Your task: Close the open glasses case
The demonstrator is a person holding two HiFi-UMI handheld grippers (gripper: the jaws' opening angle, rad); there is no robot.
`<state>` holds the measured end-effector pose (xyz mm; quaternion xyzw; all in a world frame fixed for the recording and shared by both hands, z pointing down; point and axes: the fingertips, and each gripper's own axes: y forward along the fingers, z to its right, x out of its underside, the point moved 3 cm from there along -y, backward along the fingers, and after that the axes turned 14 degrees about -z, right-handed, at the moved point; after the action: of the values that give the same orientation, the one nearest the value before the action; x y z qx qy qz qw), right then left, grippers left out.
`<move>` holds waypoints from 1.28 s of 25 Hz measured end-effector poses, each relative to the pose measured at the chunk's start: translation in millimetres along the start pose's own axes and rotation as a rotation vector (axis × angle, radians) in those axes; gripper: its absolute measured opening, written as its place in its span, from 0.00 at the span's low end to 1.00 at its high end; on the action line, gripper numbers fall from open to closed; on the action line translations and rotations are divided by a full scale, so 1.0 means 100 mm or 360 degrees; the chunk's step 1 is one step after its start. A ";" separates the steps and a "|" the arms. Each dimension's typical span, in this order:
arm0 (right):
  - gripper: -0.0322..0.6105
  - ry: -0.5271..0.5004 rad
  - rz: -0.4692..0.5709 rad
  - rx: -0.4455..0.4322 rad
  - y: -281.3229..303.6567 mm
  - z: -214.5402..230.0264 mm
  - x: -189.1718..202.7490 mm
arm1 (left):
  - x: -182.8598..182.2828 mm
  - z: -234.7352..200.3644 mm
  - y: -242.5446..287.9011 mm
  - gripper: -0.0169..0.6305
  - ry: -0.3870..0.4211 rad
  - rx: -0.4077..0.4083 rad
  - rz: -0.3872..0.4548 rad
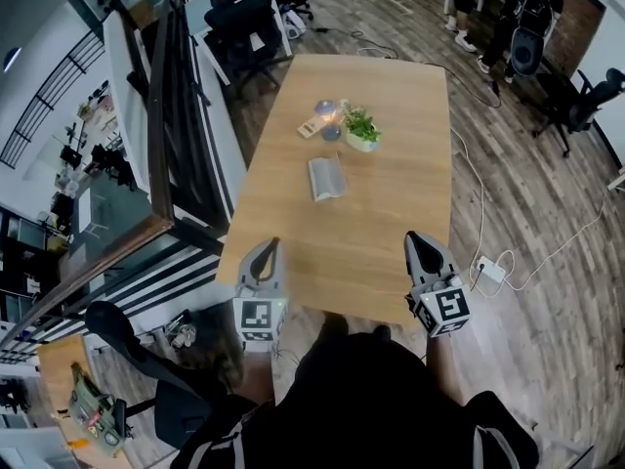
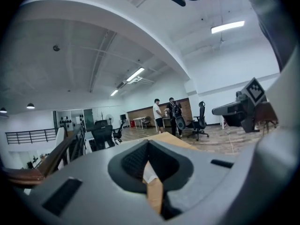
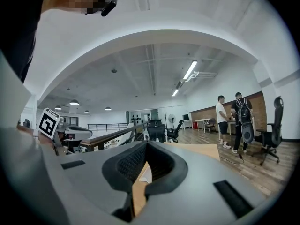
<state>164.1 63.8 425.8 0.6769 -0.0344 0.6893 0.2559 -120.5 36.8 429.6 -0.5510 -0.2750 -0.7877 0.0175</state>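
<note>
**A:** Starting on the left: why is the left gripper (image 1: 270, 245) parked at the near edge of the bench (image 1: 391, 203)?

**B:** It looks like an approach position. It hangs just over the near left corner and points up the bench, with its jaws pressed together at the tips and nothing between them. The left gripper view shows only wood and a pale sliver beyond the tips.

**A:** And where is the glasses case (image 1: 327, 178)?

**B:** It is in the middle of the bench, well apart from both grippers and roughly between the lines they point along. It lies open with its two halves spread flat like a book. My guess is that one half has to be swung over the other, so the job is not yet begun.

**A:** Is there anything close to it?

**B:** A potted plant (image 1: 362, 129) stands just beyond it, next to a few small items (image 1: 325, 115). A careless push along the bench could slide the case into them.

**A:** And the right side?

**B:** The right gripper (image 1: 413, 238) mirrors the left, near the right corner. Its jaws are also shut tight on nothing. I'd say closed jaws suit the job, because folding a lid calls for a nudge rather than a pinch. One gripper could steady the base while the other tips the lid.
</note>
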 end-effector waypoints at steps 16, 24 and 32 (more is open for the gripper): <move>0.07 -0.0011 -0.0387 -0.0002 1.40 -0.55 0.08 | 0.45 -1.02 0.82 0.02 -0.0146 0.0179 -0.0075; 0.07 -0.0028 -0.0313 -0.0013 1.73 -0.28 -0.13 | 0.36 -1.15 0.97 0.02 -0.0185 0.0112 -0.0108; 0.07 0.0074 -0.0273 0.0024 1.96 0.16 -0.02 | 0.12 -0.94 1.14 0.02 -0.0173 0.0077 -0.0152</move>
<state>100.7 -113.1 484.3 0.6631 0.0347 0.6806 0.3096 -168.0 -99.0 465.0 -0.5787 -0.3205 -0.7496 -0.0218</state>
